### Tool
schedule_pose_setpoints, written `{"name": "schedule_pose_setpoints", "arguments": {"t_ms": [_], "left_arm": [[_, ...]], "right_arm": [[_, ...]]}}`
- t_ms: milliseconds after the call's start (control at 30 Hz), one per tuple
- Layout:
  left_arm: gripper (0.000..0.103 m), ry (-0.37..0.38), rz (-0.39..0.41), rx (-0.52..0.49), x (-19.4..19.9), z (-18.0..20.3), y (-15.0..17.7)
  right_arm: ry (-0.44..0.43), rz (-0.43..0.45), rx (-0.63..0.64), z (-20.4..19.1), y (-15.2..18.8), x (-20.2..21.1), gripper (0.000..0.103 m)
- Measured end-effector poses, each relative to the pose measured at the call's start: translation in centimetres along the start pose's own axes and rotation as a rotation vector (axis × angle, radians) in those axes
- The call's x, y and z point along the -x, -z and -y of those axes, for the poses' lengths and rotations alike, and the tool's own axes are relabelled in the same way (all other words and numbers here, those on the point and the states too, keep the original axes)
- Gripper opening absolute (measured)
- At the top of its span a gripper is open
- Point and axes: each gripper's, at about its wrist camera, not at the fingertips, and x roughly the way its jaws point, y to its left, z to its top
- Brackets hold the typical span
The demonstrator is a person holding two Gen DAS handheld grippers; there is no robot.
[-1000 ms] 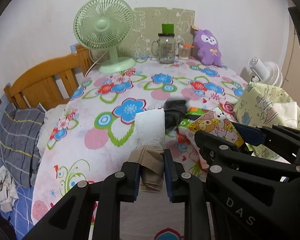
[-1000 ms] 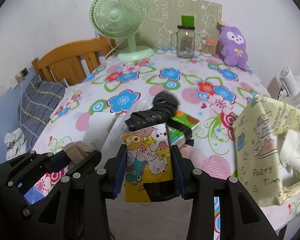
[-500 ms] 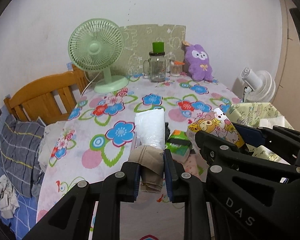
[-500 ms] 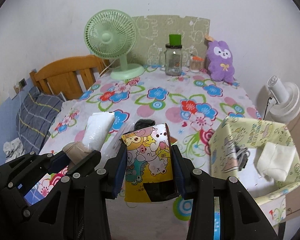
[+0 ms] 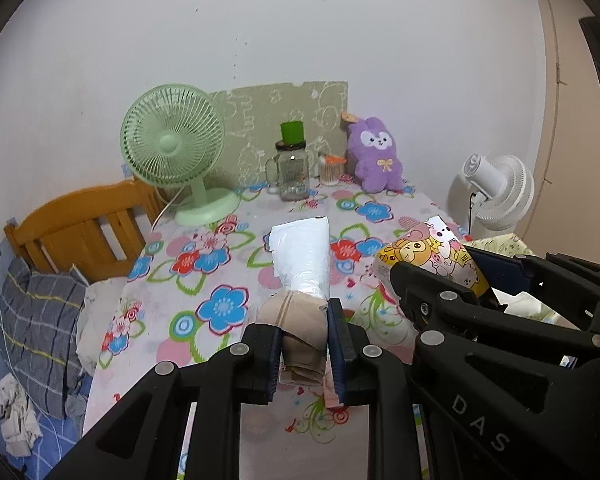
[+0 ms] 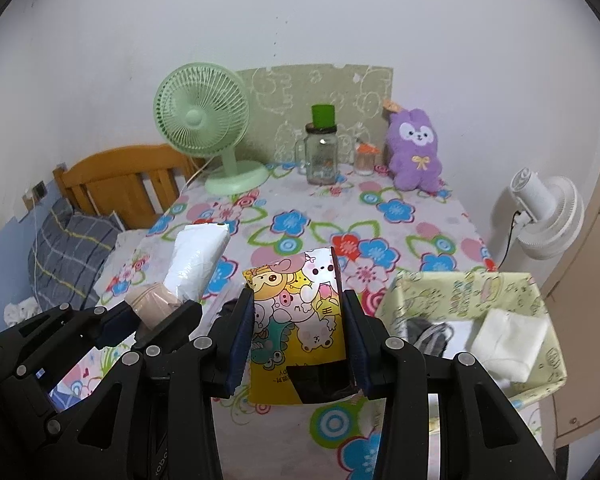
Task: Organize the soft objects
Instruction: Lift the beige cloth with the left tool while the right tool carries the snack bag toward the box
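My left gripper is shut on a beige rolled cloth together with a white plastic-wrapped pack that sticks up from it, held above the flowered table. It also shows in the right wrist view. My right gripper is shut on a yellow cartoon-print pack, held above the table's near edge. A pale yellow fabric bin stands low on the right with a white folded cloth and a dark item inside.
A green desk fan, a glass jar with a green lid, a small jar and a purple plush stand at the table's far edge. A white floor fan is right; a wooden bed frame and striped pillow left.
Both grippers have risen and drawn back from the table with their loads still held. The dark sock and green pack on the table have dropped out of sight below the grippers.
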Motion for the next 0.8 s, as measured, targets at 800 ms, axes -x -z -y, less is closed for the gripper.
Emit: {"name": "schedule_pose_setpoints", "arguments": {"t_ms": [800], "left_arm": [[0.019, 0.036, 0.041, -0.009, -0.7, 5.4, -2.9]], "right_arm": [[0.023, 0.042, -0.019, 6.4, -1.9, 1.4, 0.046]]}}
